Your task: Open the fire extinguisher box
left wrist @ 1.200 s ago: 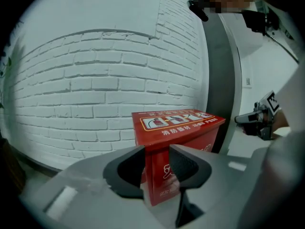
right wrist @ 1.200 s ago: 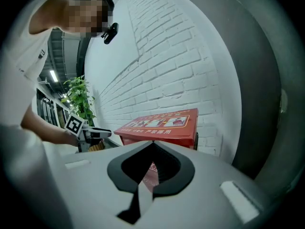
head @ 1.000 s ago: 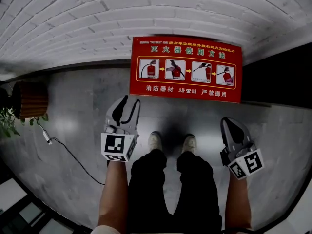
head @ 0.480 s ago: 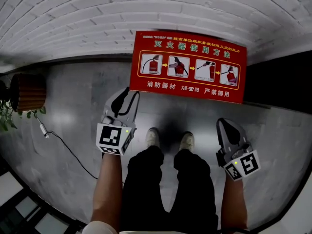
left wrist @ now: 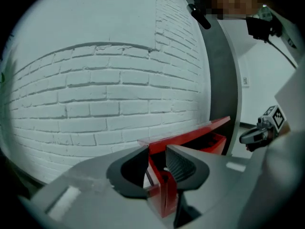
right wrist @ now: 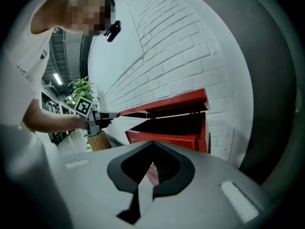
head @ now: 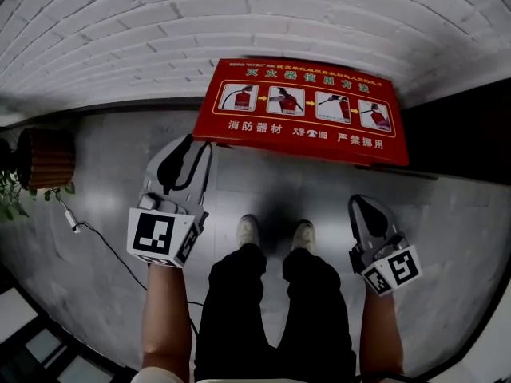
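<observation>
Against the foot of the white brick wall (head: pixel 160 22), the head view shows the red fire extinguisher box (head: pixel 351 138) from above, little more than its lid (head: pixel 271 102) with the printed instruction panel. The left tongs (head: pixel 196 148) reach up to the lid's near left corner. The right tongs (head: pixel 361 203) hang low on the right, well apart from the box, over the grey floor (head: pixel 447 238). The person's two pale shoes (head: pixel 251 231) stand between the tongs. Far left, a slatted wooden planter (head: pixel 49 159) with green leaves sits by the wall, and a thin cable (head: pixel 112 250) trails over the floor near it.

In the left gripper view the lid's red lip stands between the two dark pads (left wrist: pixel 183 166). The jaws have just been closing and are narrowed onto that lip, gripping it. Beyond them the lid slants upward, with the box body dark beneath it and the brick wall on the left.

In the right gripper view the right tongs are drawn together with only a sliver between them, holding nothing. Past them the box stands against the wall, its lid raised at the left and near side over a dark gap, with the left tongs at its left corner
</observation>
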A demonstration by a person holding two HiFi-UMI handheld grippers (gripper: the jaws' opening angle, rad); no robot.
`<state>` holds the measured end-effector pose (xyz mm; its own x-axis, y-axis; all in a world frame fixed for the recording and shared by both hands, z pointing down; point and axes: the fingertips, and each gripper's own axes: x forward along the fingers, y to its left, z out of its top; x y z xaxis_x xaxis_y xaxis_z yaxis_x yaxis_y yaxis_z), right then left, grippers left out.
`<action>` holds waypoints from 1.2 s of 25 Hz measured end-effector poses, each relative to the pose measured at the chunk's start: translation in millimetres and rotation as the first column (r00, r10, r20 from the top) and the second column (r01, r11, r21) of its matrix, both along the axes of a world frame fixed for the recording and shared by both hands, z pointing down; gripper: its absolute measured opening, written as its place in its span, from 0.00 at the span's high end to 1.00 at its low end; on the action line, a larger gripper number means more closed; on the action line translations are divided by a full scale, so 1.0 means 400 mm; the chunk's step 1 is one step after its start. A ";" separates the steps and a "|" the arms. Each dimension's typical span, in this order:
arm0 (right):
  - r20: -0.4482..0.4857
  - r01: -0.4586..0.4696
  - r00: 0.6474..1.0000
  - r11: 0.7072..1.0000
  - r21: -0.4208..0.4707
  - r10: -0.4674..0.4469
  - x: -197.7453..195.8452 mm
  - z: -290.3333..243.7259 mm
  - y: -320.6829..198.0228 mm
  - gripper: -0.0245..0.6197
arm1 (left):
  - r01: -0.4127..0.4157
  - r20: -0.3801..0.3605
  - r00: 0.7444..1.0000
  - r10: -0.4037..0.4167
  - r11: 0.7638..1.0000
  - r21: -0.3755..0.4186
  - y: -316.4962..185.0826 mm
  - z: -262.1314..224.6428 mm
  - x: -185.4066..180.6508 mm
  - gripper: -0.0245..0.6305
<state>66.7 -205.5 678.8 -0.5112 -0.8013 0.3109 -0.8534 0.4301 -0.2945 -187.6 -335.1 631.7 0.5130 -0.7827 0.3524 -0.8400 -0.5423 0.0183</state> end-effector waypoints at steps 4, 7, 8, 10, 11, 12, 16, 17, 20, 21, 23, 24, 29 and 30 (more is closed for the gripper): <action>-0.006 -0.023 1.000 1.000 -0.004 0.023 0.011 -0.035 -0.056 0.96 | -0.017 0.048 0.999 0.015 0.999 0.049 -0.081 -0.112 0.006 0.78; -0.007 -0.032 0.999 0.999 0.036 0.033 0.015 -0.085 -0.145 0.96 | -0.010 0.074 0.997 0.005 0.998 0.065 -0.137 -0.163 0.016 0.78; -0.008 -0.029 1.000 0.998 0.055 0.030 0.015 -0.108 -0.177 0.96 | -0.003 0.076 0.997 -0.002 0.998 0.066 -0.153 -0.175 0.019 0.78; 0.000 -0.027 1.000 0.996 0.086 0.027 0.020 -0.157 -0.234 0.96 | 0.009 0.074 0.997 -0.014 0.998 0.064 -0.181 -0.195 0.025 0.78; 0.003 -0.028 1.000 0.995 0.097 0.028 0.023 -0.178 -0.258 0.96 | 0.013 0.071 0.997 -0.017 0.998 0.063 -0.196 -0.204 0.028 0.78; 0.004 -0.030 1.000 0.994 0.105 0.030 0.027 -0.195 -0.276 0.96 | 0.015 0.069 0.997 -0.020 0.998 0.062 -0.212 -0.213 0.030 0.78; -0.004 -0.033 0.999 0.992 0.119 0.034 0.038 -0.237 -0.315 0.96 | 0.021 0.054 0.998 -0.024 0.998 0.064 -0.276 -0.243 0.041 0.78; -0.005 -0.034 0.999 0.992 0.122 0.035 0.041 -0.244 -0.322 0.96 | 0.023 0.049 0.998 -0.026 0.998 0.065 -0.294 -0.250 0.043 0.78; -0.004 -0.047 0.999 0.991 0.129 0.048 0.053 -0.260 -0.350 0.96 | 0.031 0.073 0.997 -0.037 0.997 0.078 -0.352 -0.269 0.054 0.78; -0.004 -0.050 0.999 0.990 0.131 0.051 0.057 -0.265 -0.362 0.96 | 0.033 0.085 0.996 -0.040 0.996 0.082 -0.372 -0.273 0.059 0.79; -0.004 -0.052 0.999 0.990 0.129 0.053 0.059 -0.274 -0.380 0.96 | 0.040 0.090 0.995 -0.047 0.996 0.078 -0.404 -0.276 0.067 0.79; -0.004 -0.051 0.999 0.991 0.126 0.051 0.059 -0.279 -0.387 0.96 | 0.046 0.086 0.995 -0.052 0.996 0.072 -0.417 -0.276 0.068 0.79; -0.003 -0.037 0.999 0.991 0.130 0.038 0.060 -0.305 -0.417 0.96 | 0.067 0.091 0.993 -0.074 0.994 0.081 -0.482 -0.289 0.083 0.84; -0.002 -0.037 0.999 0.991 0.131 0.038 0.062 -0.308 -0.418 0.96 | 0.059 0.097 0.993 -0.067 0.995 0.082 -0.486 -0.291 0.092 0.84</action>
<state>91.3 -372.7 555.8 -0.4787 -0.8540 0.2040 -0.8709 0.4323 -0.2340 -150.9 -529.4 515.3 0.4269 -0.8400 0.3349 -0.8682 -0.4844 -0.1081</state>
